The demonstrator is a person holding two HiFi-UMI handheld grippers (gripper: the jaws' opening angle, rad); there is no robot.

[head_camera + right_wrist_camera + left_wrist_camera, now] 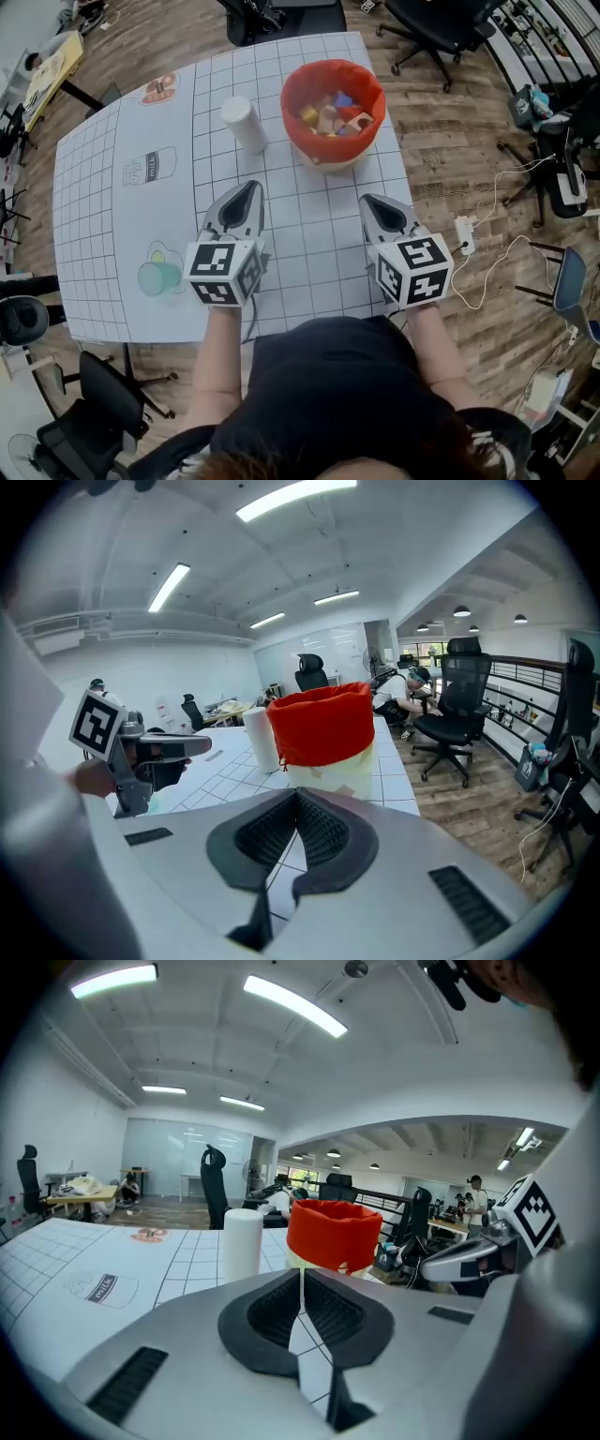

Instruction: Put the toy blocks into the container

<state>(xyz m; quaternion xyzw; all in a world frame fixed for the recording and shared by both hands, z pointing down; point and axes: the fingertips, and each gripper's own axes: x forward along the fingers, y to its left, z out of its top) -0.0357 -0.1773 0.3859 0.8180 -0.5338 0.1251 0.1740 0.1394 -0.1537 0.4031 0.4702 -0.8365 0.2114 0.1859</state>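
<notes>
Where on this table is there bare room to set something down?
The widest free patch is the left half of the mat, left of the white cylinder and the left gripper. A second patch lies between the left gripper and the right gripper, in front of the red container. It is crowded where the cylinder and the container stand close together.

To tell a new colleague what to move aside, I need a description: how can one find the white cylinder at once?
Look at the gridded white table. On its far side stands a red-lined container of blocks; the cylinder stands upright just left of it, not touching. It alone is plain white and tall.
</notes>
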